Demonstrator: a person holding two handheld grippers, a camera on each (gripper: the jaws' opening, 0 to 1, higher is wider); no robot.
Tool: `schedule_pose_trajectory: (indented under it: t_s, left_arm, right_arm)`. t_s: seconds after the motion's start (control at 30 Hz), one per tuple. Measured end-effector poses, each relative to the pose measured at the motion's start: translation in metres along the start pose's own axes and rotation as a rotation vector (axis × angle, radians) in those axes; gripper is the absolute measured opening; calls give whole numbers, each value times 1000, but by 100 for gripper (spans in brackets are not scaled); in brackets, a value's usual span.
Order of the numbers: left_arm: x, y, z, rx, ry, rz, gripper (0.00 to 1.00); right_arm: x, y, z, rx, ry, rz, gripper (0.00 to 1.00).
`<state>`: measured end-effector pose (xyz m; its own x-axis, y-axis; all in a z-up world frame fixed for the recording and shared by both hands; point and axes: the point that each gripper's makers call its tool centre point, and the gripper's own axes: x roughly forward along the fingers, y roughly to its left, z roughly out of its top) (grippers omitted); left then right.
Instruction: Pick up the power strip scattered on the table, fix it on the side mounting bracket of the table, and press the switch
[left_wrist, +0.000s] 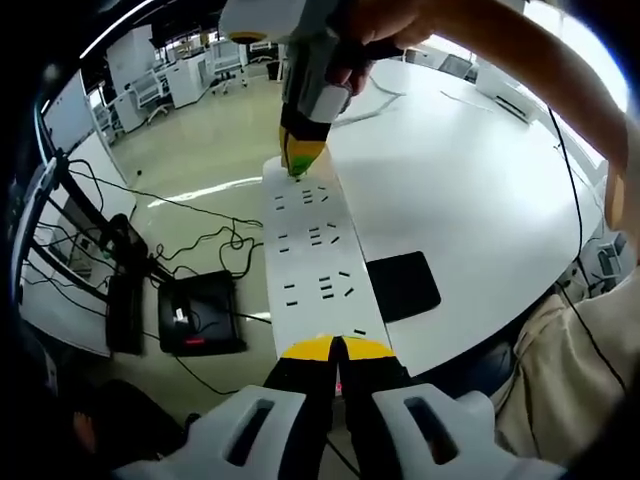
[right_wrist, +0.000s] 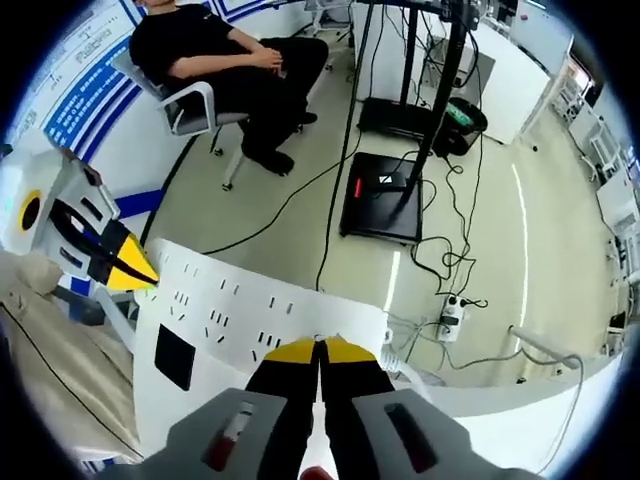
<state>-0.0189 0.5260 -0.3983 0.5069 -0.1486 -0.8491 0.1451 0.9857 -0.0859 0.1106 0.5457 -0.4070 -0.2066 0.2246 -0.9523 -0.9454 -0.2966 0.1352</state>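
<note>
A long white power strip (left_wrist: 312, 250) with several socket rows is held off the white table (left_wrist: 470, 180), over its edge. My left gripper (left_wrist: 335, 350) is shut on its near end. My right gripper (left_wrist: 300, 160) comes in from the top, held by a hand, and is shut on the far end. In the right gripper view the same power strip (right_wrist: 240, 305) runs leftward from my right gripper (right_wrist: 320, 350) to my left gripper (right_wrist: 125, 268). A black square pad (left_wrist: 403, 285) lies on the table beside the strip, and the pad (right_wrist: 175, 357) appears below the strip there.
Below the table edge the floor holds tangled cables and a black box (left_wrist: 195, 315). A stand on a black base (right_wrist: 385, 195) rises nearby. A person sits on a chair (right_wrist: 195, 105). Another small power strip (right_wrist: 450, 320) lies on the floor. A beige sleeve (left_wrist: 570, 350) is at right.
</note>
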Motion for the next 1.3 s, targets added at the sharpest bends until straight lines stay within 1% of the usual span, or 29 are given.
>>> schedule_pose_trajectory:
  t_s: [0.17,0.3,0.4,0.47,0.7,0.8,1.03,1.3]
  left_arm:
    - [2,2,1,4,5,0,6]
    - [2,2,1,3,4,-6,6]
    - [3,2,1,-4,4,-6,6]
    - [3,2,1,-3,6,-5,6]
    - [3,6,2,-7,9,-13,6]
    - [2,0,1,-12,8,-14,6]
    - [1,-1,-1,-14,16,-15,6]
    - [0,-3,-2,-19,15,-18,7]
  right_arm:
    - [-6,-3,-4,-9,1,-15,0]
    - [-14,-6,-2,-1,-32,-26,0]
    - [-17,-3,-2,20,-58,-2,0]
    - [-20,-3,-3,17,-74,-6,0]
    - [-28,-3,-6,5,-90,-6,0]
    - [-31,-2,-7,-4,-97,-4,0]
    - [-39,6,-9,-30,-116,2,0]
    - [-52,23,-11,-66,-154,22,1]
